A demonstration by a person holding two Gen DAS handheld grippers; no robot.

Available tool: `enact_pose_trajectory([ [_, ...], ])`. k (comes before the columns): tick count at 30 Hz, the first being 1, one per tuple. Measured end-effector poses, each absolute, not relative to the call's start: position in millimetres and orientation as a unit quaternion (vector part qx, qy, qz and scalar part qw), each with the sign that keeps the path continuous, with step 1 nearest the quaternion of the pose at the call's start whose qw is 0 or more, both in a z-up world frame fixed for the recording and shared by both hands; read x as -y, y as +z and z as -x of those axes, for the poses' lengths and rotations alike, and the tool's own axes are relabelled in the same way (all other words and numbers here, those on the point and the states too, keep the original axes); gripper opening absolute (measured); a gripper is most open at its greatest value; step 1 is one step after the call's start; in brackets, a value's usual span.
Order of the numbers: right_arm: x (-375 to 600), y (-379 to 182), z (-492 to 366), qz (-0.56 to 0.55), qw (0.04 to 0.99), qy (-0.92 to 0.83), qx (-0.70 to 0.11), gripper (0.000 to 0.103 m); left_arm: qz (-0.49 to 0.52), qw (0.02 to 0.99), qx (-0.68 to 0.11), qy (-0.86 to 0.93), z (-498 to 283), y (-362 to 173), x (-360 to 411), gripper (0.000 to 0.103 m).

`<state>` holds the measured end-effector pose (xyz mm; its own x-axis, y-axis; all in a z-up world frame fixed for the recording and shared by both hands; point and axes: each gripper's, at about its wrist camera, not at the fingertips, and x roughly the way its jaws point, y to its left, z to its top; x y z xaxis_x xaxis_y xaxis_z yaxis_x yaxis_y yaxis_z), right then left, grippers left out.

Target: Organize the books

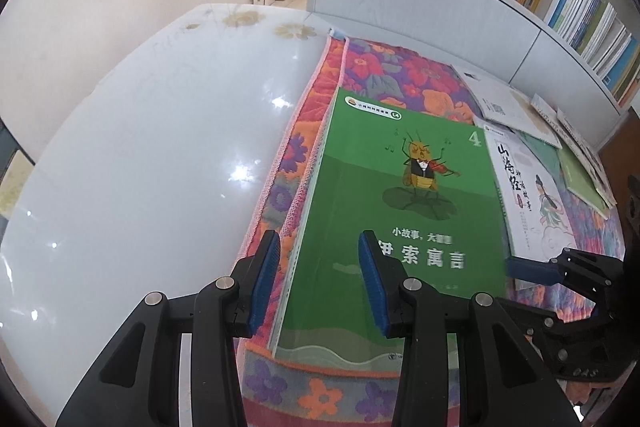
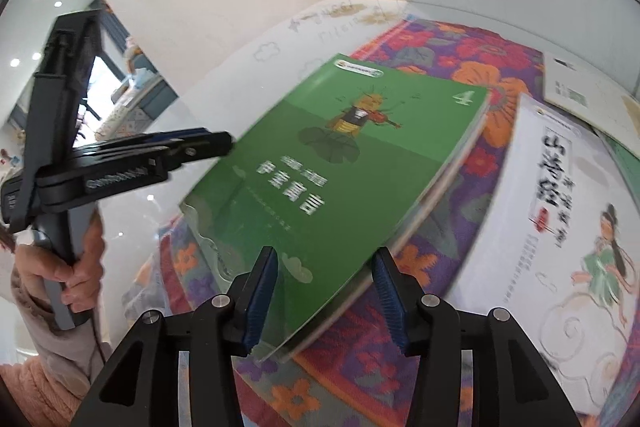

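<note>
The green book [image 1: 396,211] lay on the floral cloth [image 1: 384,71], a white book [image 1: 532,187] just right of it. The left gripper [image 1: 320,283] straddled its left edge, unclenched. The right gripper [image 2: 326,297] stood released around its near corner.

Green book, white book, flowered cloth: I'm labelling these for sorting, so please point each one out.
Green book [image 1: 404,211], left wrist view, middle of its cover.
White book [image 2: 560,211], right wrist view, its front cover.
Flowered cloth [image 1: 400,67], left wrist view, bare patch beyond the green book.
</note>
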<state>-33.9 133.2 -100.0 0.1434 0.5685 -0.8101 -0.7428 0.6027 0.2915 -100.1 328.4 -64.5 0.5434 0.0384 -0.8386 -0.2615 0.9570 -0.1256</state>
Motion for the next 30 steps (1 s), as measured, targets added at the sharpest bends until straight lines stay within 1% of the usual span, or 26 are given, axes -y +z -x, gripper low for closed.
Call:
enact_pose_trajectory([
  [7,-98.2,-101.9,24.6,0.064,0.752,0.411,-0.512,0.047,0.120,0.875,-0.464,0.062,101.7,-50.7,-308.3,0.038],
  [15,-3.3,-78.6,-4.2,-0.001,0.789,0.348,-0.506,0.047,0.102,0.883,-0.459,-0.006,61.1,-37.4,-230.4,0.039],
  [18,37.5,-75.7,-17.8,-0.040,0.804,0.323,-0.498,0.047,0.096,0.875,-0.472,-0.036,45.5,-47.6,-195.3,0.039],
  [22,64.3,-85.2,-32.4,-0.056,0.812,0.301,-0.498,0.047,0.077,0.863,-0.498,-0.044,32.9,-71.5,-157.5,0.039],
  [30,77.7,-105.1,-43.3,-0.066,0.799,0.304,-0.514,0.047,0.045,0.846,-0.530,-0.021,18.9,-99.0,-131.8,0.039],
])
